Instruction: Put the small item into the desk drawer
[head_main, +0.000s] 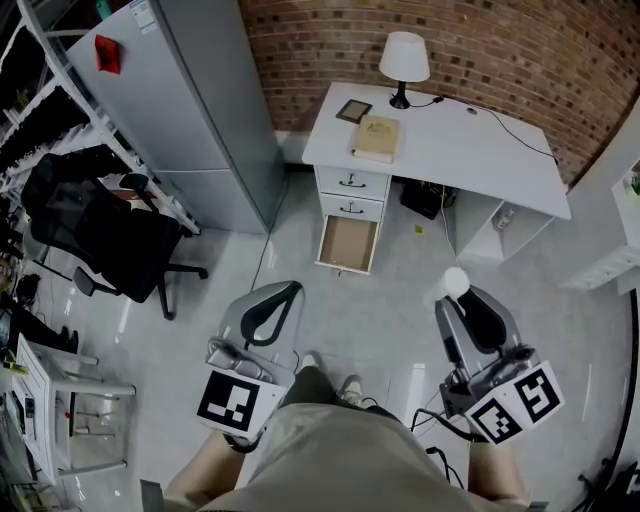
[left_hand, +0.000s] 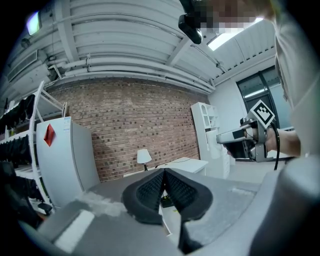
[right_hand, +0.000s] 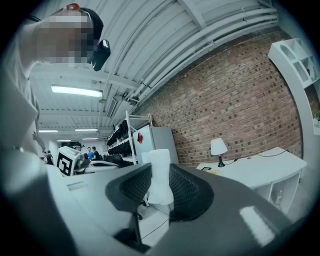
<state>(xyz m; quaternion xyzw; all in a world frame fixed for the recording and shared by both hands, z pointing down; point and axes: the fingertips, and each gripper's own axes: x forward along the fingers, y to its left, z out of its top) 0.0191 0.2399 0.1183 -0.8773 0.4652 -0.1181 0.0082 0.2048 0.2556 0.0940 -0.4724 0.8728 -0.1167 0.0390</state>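
- We hold the right gripper (right_hand: 159, 186) clenched on the small white item (right_hand: 160, 170). The item stands upright between the two black pads, and its top pokes out past the jaw tips.
- In the head view the item shows as a pale knob at the front of the right gripper, over the shiny floor (head_main: 400, 330) and well apart from the desk (head_main: 470, 140).
- Our left gripper (left_hand: 164, 186) has its jaws pressed together, the ribbed pads meeting along one line with nothing between them.
- Both grippers sit low in the head view, one on each side of our legs, each with its marker cube turned towards us.
- The white desk stands against the brick wall (head_main: 330, 40), with a column of three drawers on its left side.
- The upper two drawers are closed. The bottom drawer (head_main: 347, 243) is pulled out over the floor and shows its brown inside.
- On the desk top we see a lamp (head_main: 404, 60), a tan book (head_main: 377, 138) and a small dark frame (head_main: 353, 111) just beside the book.
- A grey fridge (head_main: 190, 110) stands to the left of the desk, and a black office chair (head_main: 110, 235) sits further left.
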